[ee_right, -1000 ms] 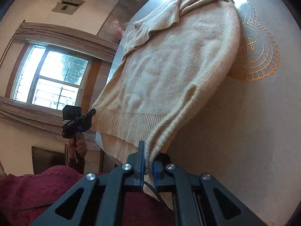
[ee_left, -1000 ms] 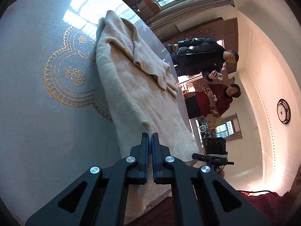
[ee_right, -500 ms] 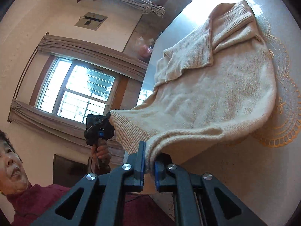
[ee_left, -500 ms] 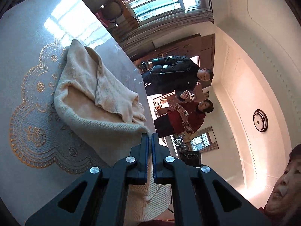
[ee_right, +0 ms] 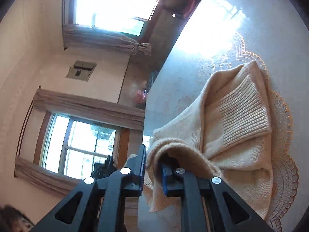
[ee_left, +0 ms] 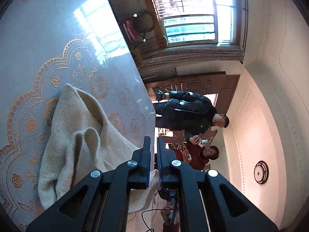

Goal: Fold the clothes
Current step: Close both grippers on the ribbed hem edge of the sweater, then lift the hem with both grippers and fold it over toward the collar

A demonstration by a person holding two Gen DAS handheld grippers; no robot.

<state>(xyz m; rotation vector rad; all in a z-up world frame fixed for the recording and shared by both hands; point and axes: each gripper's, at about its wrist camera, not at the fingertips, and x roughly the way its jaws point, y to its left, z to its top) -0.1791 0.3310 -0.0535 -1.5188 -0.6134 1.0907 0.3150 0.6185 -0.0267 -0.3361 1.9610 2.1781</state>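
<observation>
Sweater (ee_right: 237, 135) lies folded over on the bench (ee_left: 48, 38), cream and knitted, on top of a gold lace pattern (ee_left: 25, 123). Its ribbed band (ee_right: 245, 116) faces up on the far part of the pile.

Left gripper (ee_left: 153, 162) has its jaws only a narrow crack apart. They have just been opening a little, and no cloth shows between the blue pads at the tips. A bit of the sweater's edge shows low down behind them.

Right gripper (ee_right: 153, 170) has its jaws partway apart, and they have just been opening. A thick roll of the sweater hangs between them and drapes over the right jaw. It looks loose there, not squeezed.

Two people (ee_left: 193, 116) stand far off past the bench, by a dark door.
</observation>
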